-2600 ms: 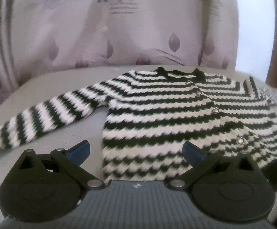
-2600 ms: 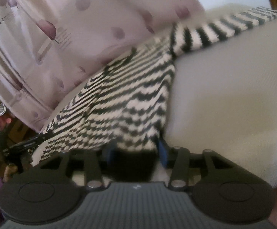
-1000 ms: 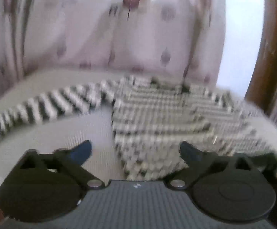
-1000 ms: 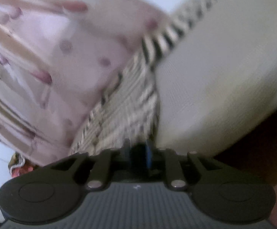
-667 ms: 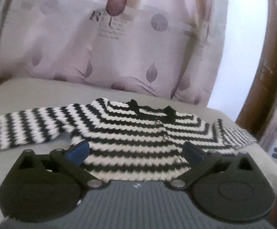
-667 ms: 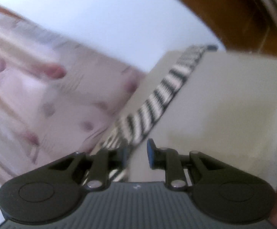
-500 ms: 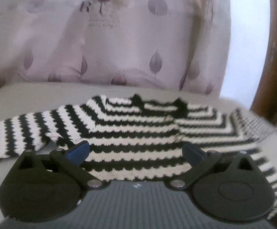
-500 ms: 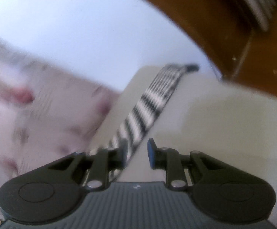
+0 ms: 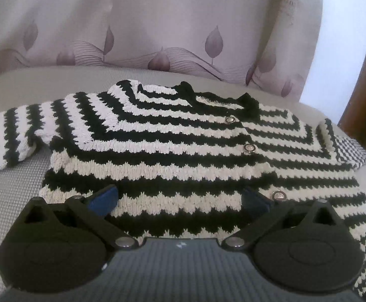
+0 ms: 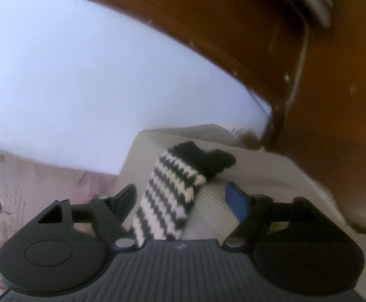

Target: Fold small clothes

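Note:
A small black-and-white striped knit cardigan (image 9: 183, 156) with metal buttons lies flat on a pale cushion (image 9: 9, 188), sleeves spread to both sides. My left gripper (image 9: 180, 198) is open and empty, hovering just over the cardigan's lower hem. In the right wrist view the right sleeve (image 10: 168, 201) with its black cuff (image 10: 203, 158) lies on the cushion near its corner. My right gripper (image 10: 183, 198) is open, its fingers on either side of the sleeve, just short of the cuff.
A mauve curtain (image 9: 157, 25) with leaf prints hangs behind the cushion. A brown wooden frame (image 10: 308, 63) stands right of the cushion corner (image 10: 308, 183). A bright white wall (image 10: 82, 75) is behind.
My right gripper let go of the cardigan body, swung along the right sleeve to its cuff end, and opened wider. My left gripper moved closer over the hem, still open.

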Motion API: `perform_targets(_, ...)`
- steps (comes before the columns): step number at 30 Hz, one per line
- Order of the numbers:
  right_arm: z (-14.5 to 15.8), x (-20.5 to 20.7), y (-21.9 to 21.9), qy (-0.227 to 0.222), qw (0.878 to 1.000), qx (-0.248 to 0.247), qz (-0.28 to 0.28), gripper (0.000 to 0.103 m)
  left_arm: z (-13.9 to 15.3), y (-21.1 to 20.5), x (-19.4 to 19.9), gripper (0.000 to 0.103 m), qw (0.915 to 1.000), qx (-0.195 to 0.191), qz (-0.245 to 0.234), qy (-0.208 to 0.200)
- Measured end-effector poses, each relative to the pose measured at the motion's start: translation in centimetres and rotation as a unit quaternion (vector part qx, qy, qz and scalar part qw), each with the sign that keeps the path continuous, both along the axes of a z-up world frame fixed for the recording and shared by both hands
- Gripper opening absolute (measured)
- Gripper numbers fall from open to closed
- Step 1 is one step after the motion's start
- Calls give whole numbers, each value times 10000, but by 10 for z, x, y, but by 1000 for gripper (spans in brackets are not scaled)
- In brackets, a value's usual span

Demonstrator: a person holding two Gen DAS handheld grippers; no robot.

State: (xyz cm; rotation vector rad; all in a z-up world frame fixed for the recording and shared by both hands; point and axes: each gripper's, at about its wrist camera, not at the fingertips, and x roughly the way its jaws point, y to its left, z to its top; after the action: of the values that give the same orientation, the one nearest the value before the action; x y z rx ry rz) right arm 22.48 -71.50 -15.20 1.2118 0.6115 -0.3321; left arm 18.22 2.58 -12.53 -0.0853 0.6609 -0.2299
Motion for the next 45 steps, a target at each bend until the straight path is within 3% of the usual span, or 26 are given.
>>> perform_targets(1,-5,2,-2,-13,10000,49,-41,76,0,-1,1,103,10000,36,3,5)
perform_targets(3,-15,6,-3,-126,9998,112,-136,59,-1,-4,2,103,9999,113,-9,19)
perform_targets(7,-10,7,-1,-365,9989,-258,-122,6,-1,-4,3,103,9999,162,-21,31)
perform_targets(10,22,0,4,-1027,9908,-877,75,6,-1,-4,3,103,9999,156,-22,30)
perform_targets(18,85,-8,35,-1111,9864,-1208,28,6,0,6,0,103,9997,-216,90,-24)
perform_targets(23,135,8,68,-1471,9795,-1373,112,6,0,14,-1,103,9985,-537,118,-71)
perform_targets(29,210,45,152,-2297,9595,-1461,729,6,-2,36,-4,103,9912,-1261,378,-163)
perform_targets(32,231,68,202,-2610,9497,-1313,1129,6,-3,41,-4,103,9884,-1439,442,-189)
perform_targets(38,243,110,307,-2983,9306,-926,1908,6,-3,46,-5,103,9852,-1627,486,-228)
perform_targets(45,204,137,425,-2749,9190,-520,2779,6,-6,66,-11,103,9740,-2094,803,-330)
